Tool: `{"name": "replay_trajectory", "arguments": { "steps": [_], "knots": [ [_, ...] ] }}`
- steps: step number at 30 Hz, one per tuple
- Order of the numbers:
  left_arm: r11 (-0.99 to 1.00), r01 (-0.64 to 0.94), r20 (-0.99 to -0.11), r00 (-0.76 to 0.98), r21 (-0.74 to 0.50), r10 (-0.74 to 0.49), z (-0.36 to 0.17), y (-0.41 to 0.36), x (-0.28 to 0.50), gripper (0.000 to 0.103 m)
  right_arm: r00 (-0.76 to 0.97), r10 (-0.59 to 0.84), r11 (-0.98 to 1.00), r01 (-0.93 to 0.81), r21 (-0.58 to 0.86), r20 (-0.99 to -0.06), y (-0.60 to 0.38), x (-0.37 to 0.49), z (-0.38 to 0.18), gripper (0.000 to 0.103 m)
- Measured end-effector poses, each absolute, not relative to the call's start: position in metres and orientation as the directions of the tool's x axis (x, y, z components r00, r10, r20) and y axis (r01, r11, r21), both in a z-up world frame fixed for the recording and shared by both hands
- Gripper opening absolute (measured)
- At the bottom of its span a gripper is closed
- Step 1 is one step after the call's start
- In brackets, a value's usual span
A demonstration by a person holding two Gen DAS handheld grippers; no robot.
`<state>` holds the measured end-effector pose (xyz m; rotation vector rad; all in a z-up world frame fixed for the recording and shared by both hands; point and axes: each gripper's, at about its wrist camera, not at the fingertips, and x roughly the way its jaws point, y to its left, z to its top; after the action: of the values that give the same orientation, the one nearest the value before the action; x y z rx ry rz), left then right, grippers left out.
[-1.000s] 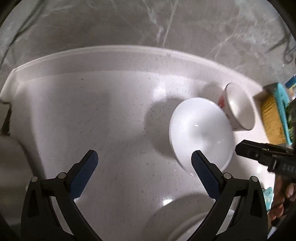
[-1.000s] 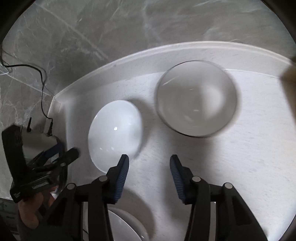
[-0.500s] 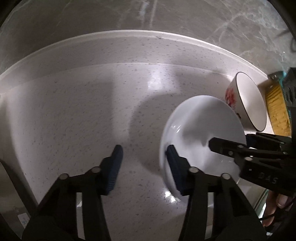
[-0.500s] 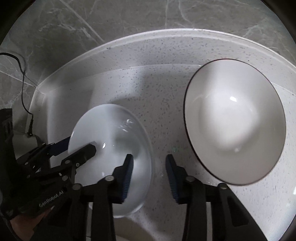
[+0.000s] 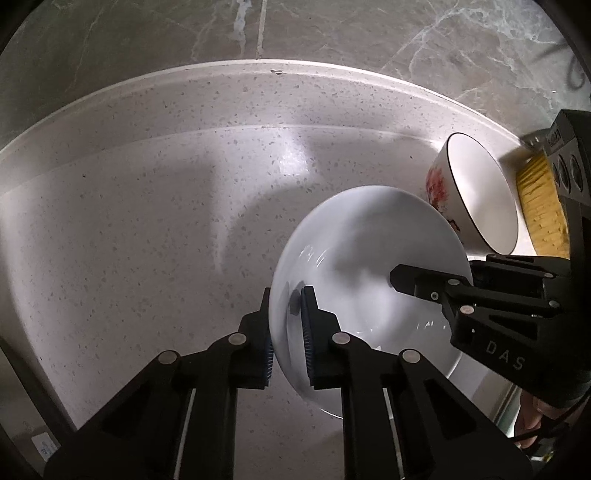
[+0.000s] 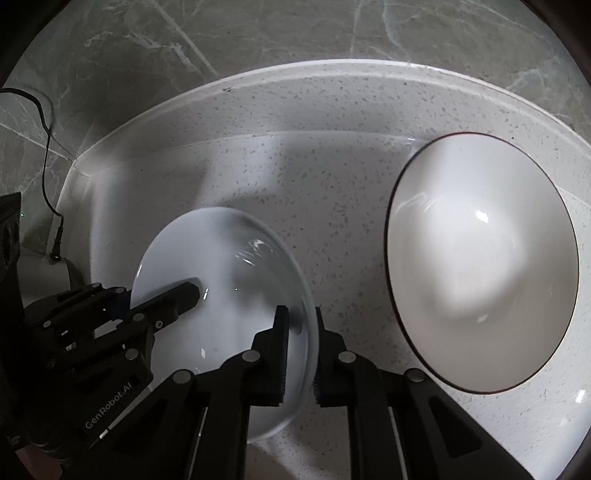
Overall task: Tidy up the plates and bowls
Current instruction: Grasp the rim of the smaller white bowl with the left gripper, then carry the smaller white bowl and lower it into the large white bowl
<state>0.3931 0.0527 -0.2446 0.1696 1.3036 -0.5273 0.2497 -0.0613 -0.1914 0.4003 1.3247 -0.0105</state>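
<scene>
Speckled white counter (image 5: pixel 147 221), grey marble wall (image 5: pixel 332 33) behind. White plate (image 5: pixel 369 266) between both grippers. Left gripper (image 5: pixel 287 332) fingers pinched on plate's left rim, one pad each side. Right gripper (image 6: pixel 298 350) fingers pinched on plate's right rim, same way. Dark-rimmed bowl (image 6: pixel 480 266) right of right fingers, apart from plate. Yellow brush (image 5: pixel 539 206) beyond bowl.
</scene>
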Motion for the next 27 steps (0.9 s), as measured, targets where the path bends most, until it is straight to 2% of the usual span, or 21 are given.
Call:
{"name": "replay_trajectory", "arguments": {
  "steps": [9,18,22,27],
  "knots": [
    [0.865,0.477,-0.928,0.230,-0.155,-0.293,-0.197,0.054,0.362,0.011,0.307,0.224,0.940,0.185,0.289,-0.925,-0.059,0.226,-0.149,0.012],
    [0.852,0.500,-0.903,0.279,-0.155,-0.328,-0.129,0.082,0.272,0.011,0.357,0.249,0.951,0.086,0.297,-0.900,-0.034,0.160,-0.090,0.011],
    [0.857,0.485,-0.908,0.258,-0.175,-0.331,-0.124,0.101,0.226,0.011,0.343,0.258,0.955,0.052,0.293,-0.903,-0.021,0.131,-0.085,0.011],
    [0.863,0.457,-0.924,0.191,-0.215,-0.332,-0.149,0.112,0.175,0.011,0.291,0.273,0.954,0.041,0.297,-0.917,-0.006,0.096,-0.104,0.011]
  ]
}}
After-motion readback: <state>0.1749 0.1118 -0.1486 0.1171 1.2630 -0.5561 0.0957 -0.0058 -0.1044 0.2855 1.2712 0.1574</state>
